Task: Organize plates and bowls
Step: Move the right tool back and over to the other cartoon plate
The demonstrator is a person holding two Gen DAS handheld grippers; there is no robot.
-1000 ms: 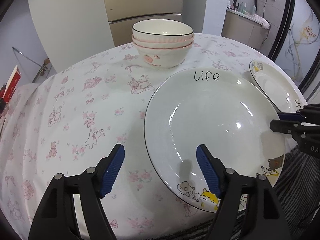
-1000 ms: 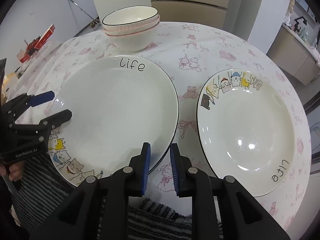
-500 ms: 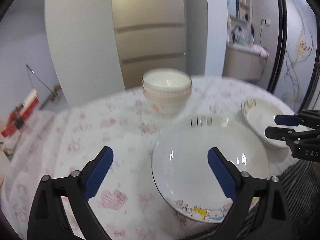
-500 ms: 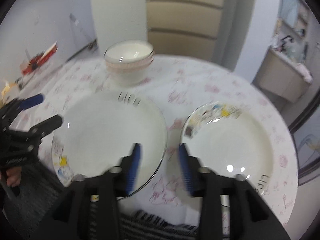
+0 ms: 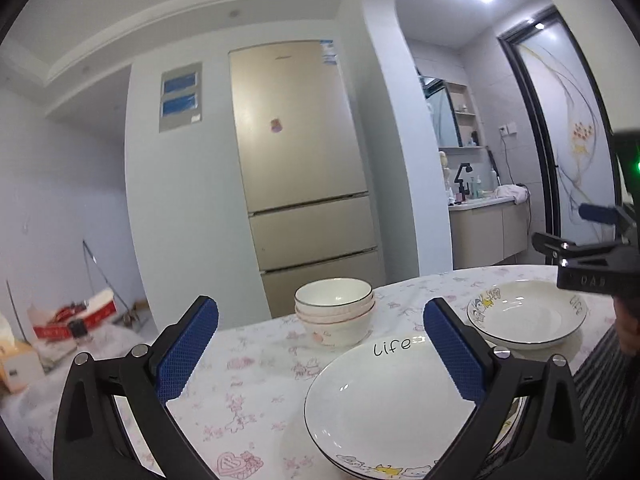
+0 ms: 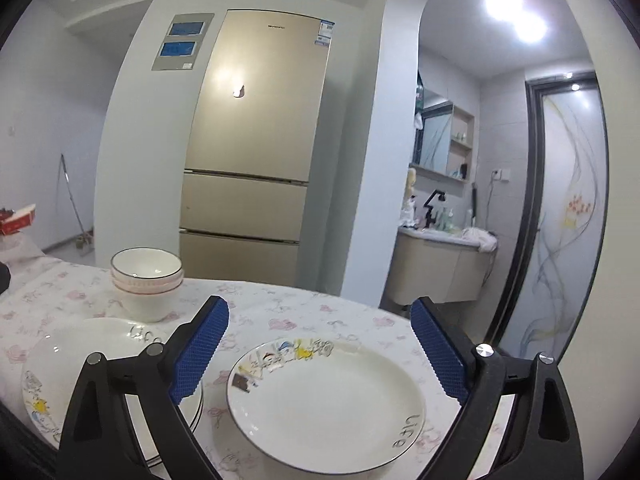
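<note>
A stack of white bowls (image 5: 334, 310) (image 6: 146, 280) stands at the back of a round table. A stack of white "Life" plates (image 5: 384, 408) (image 6: 100, 360) lies at the front left. A single white plate with cartoon cats (image 6: 326, 400) (image 5: 526, 319) lies to its right. My left gripper (image 5: 320, 350) is open and empty, raised above the table in front of the plate stack. My right gripper (image 6: 318, 348) is open and empty, raised over the single plate; it also shows in the left wrist view (image 5: 572, 230).
The table wears a white cloth with pink prints (image 5: 248, 384). A gold fridge (image 5: 300, 172) and a white wall stand behind the table. A washbasin cabinet (image 6: 440, 268) and a glass door (image 6: 568, 216) are at the right. Boxes (image 5: 72, 316) lie at the far left.
Both grippers have risen and tilted up from looking down at the plates to facing the room. The right gripper's jaws have opened from nearly shut to wide; the left opened wider.
</note>
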